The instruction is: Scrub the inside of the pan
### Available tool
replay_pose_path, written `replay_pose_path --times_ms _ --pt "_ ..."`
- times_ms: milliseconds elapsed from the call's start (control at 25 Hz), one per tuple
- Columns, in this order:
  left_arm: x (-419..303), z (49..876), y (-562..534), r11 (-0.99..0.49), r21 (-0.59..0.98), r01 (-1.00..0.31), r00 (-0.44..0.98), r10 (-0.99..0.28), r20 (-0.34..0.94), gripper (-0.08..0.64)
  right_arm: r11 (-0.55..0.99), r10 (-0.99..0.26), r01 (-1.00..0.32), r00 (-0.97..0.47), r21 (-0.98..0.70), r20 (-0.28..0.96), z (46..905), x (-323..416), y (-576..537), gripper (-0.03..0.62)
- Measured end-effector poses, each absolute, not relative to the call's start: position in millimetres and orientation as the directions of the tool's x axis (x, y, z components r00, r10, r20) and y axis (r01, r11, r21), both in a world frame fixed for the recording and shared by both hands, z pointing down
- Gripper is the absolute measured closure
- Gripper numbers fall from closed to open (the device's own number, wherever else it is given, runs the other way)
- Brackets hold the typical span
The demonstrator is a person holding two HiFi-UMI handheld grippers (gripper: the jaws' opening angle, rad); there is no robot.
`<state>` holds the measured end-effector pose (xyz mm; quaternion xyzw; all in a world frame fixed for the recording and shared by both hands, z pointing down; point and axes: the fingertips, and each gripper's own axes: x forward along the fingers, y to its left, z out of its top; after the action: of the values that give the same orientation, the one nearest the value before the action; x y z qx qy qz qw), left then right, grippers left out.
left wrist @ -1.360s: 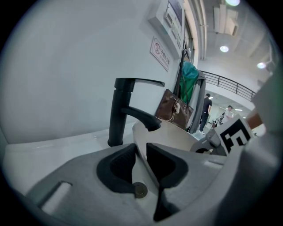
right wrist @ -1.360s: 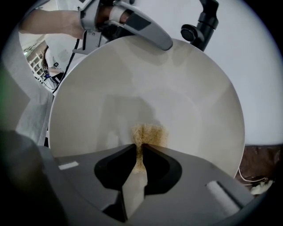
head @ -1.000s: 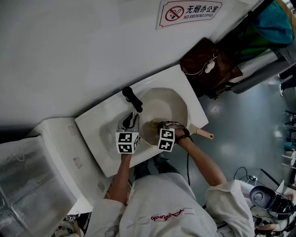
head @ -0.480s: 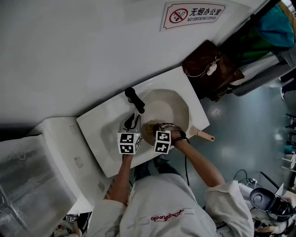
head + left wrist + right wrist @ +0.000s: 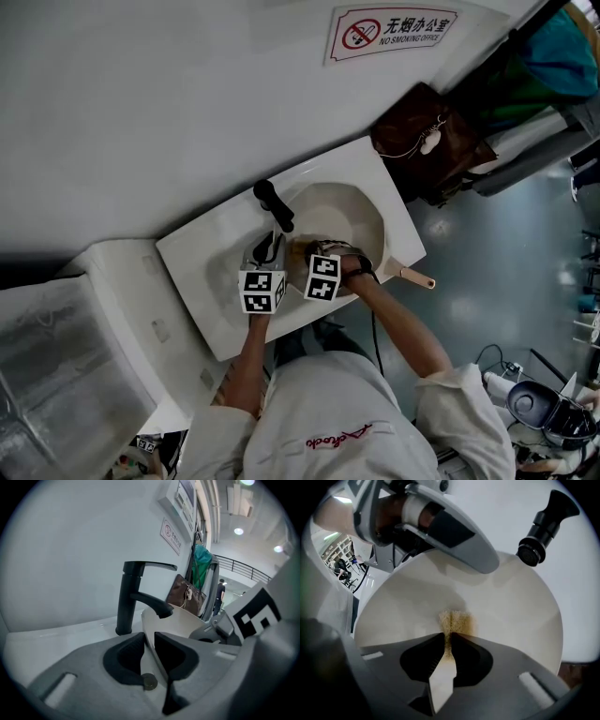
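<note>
A white pan (image 5: 352,217) lies tilted in the white sink (image 5: 202,246), its wooden handle (image 5: 417,277) sticking out over the front edge. My left gripper (image 5: 272,247) is shut on the pan's thin rim (image 5: 151,645), just below the black faucet (image 5: 136,597). My right gripper (image 5: 306,253) is shut on a yellow-brown scrub pad (image 5: 454,620), which presses against the pan's inner wall (image 5: 506,606). The two grippers sit close together at the pan's left side. In the right gripper view the left gripper's body (image 5: 440,527) fills the top.
The black faucet (image 5: 273,204) stands at the sink's back edge, right above both grippers. A brown bag (image 5: 427,141) hangs past the sink's right end. A white cabinet (image 5: 122,309) adjoins the sink at the left. A no-smoking sign (image 5: 394,26) is on the wall.
My right gripper has slid left across the pan's inside with the scrub pad, closer to the left gripper. The left gripper has kept its hold on the rim.
</note>
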<state>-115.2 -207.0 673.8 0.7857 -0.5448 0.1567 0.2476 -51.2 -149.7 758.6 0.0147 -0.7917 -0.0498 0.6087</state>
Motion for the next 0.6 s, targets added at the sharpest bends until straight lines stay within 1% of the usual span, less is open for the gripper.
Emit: replay_pose_path --times_ms 200,600 --pt "-115.3 673.7 -207.6 -0.282 0.218 -0.934 0.356 -0.78 0.515 0.491 0.993 -0.12 -0.006 -0.249 0.122 0.961 757.0 -45.0 -173.7 0.535" --pt "-115.2 673.6 -208.4 -0.283 0.213 -0.935 0.354 -0.779 0.517 0.491 0.983 -0.168 -0.111 -0.2 0.148 0.965 760.3 -6.1 -207.3 0.535"
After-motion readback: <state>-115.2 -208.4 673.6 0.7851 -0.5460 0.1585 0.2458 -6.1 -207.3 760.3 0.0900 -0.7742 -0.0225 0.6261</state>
